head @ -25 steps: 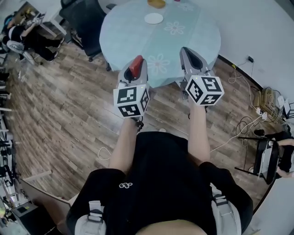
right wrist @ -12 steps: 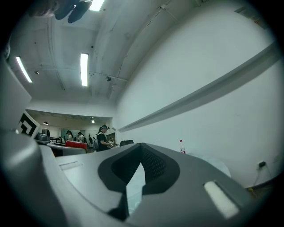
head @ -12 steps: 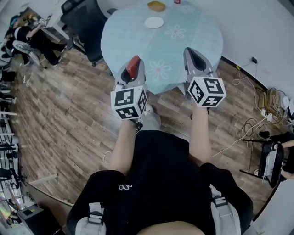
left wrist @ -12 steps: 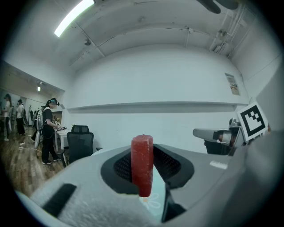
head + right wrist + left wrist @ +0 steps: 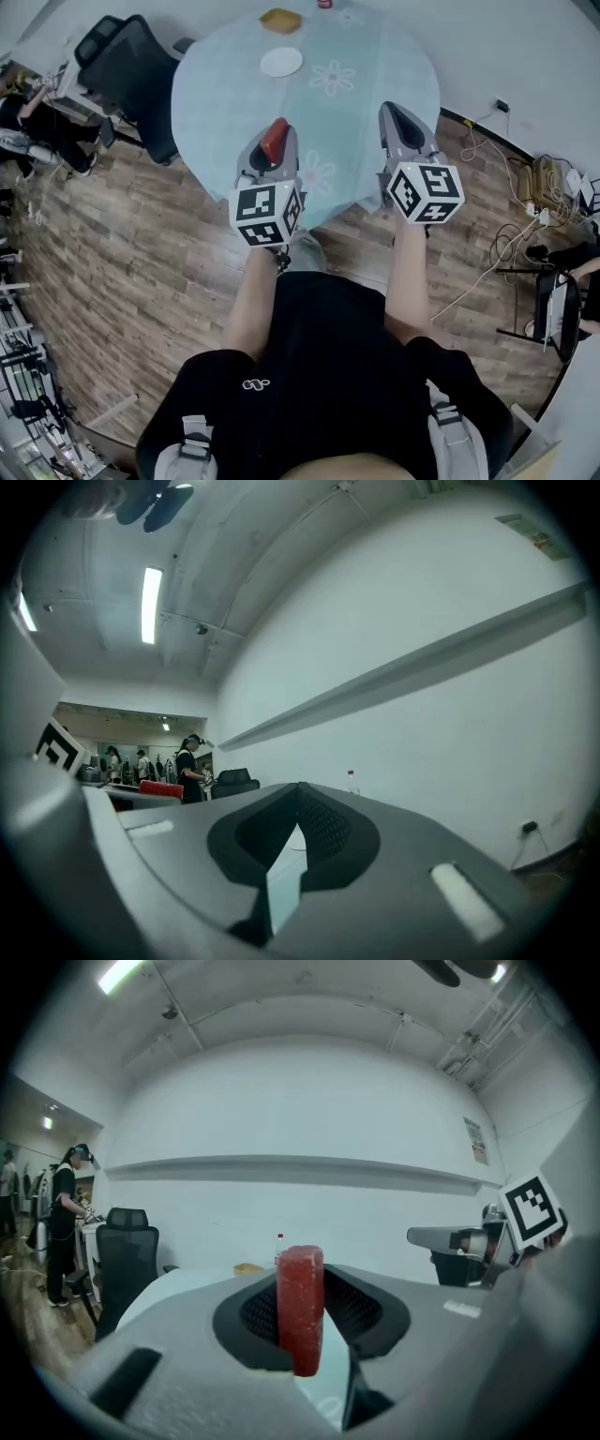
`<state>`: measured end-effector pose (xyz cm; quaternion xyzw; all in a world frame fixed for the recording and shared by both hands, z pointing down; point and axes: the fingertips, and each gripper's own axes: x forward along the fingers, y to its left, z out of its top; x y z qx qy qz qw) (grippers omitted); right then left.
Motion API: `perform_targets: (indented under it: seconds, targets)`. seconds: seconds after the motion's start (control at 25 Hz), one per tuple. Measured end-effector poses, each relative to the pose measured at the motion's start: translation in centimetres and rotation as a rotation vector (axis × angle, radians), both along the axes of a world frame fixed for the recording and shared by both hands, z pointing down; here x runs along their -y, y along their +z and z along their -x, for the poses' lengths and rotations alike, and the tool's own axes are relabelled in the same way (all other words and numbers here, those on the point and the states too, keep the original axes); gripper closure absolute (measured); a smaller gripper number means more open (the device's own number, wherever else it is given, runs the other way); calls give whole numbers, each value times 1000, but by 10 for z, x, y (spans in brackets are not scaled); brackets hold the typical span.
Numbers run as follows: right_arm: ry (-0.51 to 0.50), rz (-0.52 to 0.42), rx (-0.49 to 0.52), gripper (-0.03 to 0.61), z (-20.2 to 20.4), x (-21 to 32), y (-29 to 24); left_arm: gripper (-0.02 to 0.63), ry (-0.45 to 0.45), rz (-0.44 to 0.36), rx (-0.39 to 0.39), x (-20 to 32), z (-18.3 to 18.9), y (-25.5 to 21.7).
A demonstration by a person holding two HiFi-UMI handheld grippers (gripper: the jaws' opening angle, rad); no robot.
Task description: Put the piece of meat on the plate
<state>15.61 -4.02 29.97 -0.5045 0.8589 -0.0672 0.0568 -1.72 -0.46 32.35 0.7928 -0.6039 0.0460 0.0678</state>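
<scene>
A red slab of meat point(image 5: 275, 141) stands upright between the jaws of my left gripper point(image 5: 273, 145), which is shut on it; in the left gripper view the meat point(image 5: 300, 1305) fills the middle of the jaws. The white plate point(image 5: 281, 62) lies on the far part of the round table point(image 5: 225, 94), well ahead of the meat. Level with the left one, my right gripper point(image 5: 401, 127) hangs over the table's near right edge, its jaw tips point(image 5: 298, 797) together with nothing between them. Both grippers point roughly level toward the table.
A yellow block point(image 5: 280, 21) and a small red-capped bottle point(image 5: 279, 1244) stand beyond the plate. A black office chair point(image 5: 131, 66) is at the table's left. Cables and a power strip point(image 5: 548, 178) lie on the wooden floor at the right. People point(image 5: 66, 1213) stand far left.
Both grippers, the left still holding the meat, have advanced toward the table and now hang over its near edge. The plate sits closer in the view.
</scene>
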Motion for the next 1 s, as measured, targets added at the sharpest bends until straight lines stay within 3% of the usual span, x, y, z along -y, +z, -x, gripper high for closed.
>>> perform_targets:
  seconds: [0.16, 0.36, 0.44, 0.56, 0.64, 0.76, 1.0]
  targets:
    - [13, 71, 9, 568, 38, 65, 28, 525, 53, 69, 22, 65, 28, 19]
    - [-56, 117, -3, 568, 115, 134, 46, 525, 42, 122, 25, 134, 88, 36]
    - [-78, 124, -35, 568, 142, 154, 46, 525, 48, 125, -10, 156, 106, 40]
    - [-146, 137, -162, 568, 183, 165, 60, 525, 21, 167, -106, 189, 139, 60]
    - [-164, 182, -224, 568, 190, 172, 82, 525, -6, 205, -132, 206, 155, 77]
    - [-106, 266, -233, 568, 175, 199, 108, 525, 1, 242, -158, 223, 155, 97]
    - [-169, 266, -249, 568, 199, 232, 119, 525, 19, 334, -181, 236, 146, 131]
